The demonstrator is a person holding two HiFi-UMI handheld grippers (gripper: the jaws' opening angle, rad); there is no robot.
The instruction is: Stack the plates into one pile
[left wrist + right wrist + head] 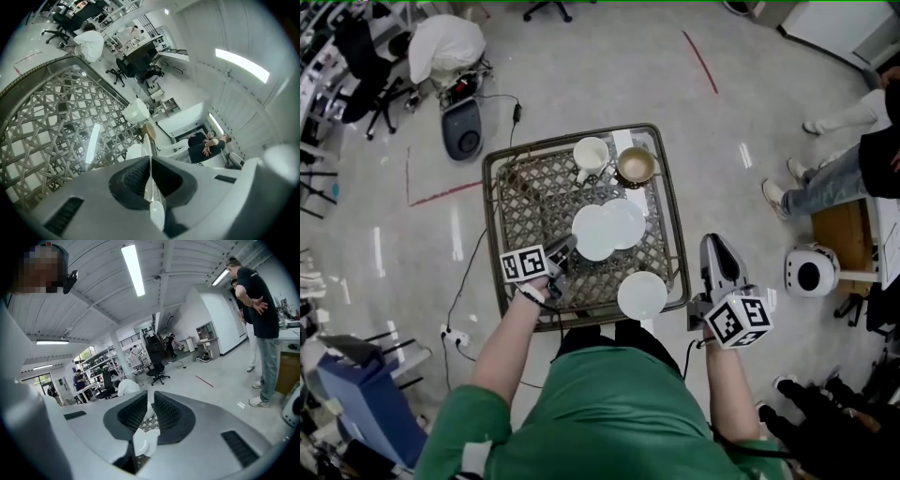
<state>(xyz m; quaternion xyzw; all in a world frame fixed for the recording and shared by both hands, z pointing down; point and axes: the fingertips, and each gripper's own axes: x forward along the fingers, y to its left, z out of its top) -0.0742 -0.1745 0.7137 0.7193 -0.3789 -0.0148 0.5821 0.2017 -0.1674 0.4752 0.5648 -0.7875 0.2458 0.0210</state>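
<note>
Currently held plate [593, 232]: white, at the centre of the head view, over the middle of the table [525, 202]. Its near rim is clamped by the left gripper [567, 249]. Its far side overlaps the second plate [630, 219]; cannot tell which of the two lies on top.
Second plate: white, just right of the held plate and slightly higher in frame, partly covered where the two meet.
Third plate [642, 295]: white, alone at the lower right of the table, near the front edge, apart from the other two.
Left gripper: at the lower left of the held plate, marker cube toward the person. Jaws are clenched on that plate's rim. The left gripper view shows the plate edge-on, a thin white line running up between the pads.
Right gripper [713, 242]: right of centre in the head view, beyond the table's right edge, over the floor [609, 66]. Jaws stand a narrow slit apart and grasp nothing. Through the slit, the right gripper view shows lattice and white crockery farther off.
Table: square, woven lattice top in a rounded frame, mid-frame in the head view.
Cup [591, 155]: white, at the table's upper edge.
Bowl [636, 166]: brown, just right of the cup.
Floor: pale grey, with red tape lines [701, 62] at the upper right and at the left.
Bystanders [839, 169]: right edge of the head view, mostly legs and shoes showing.
</note>
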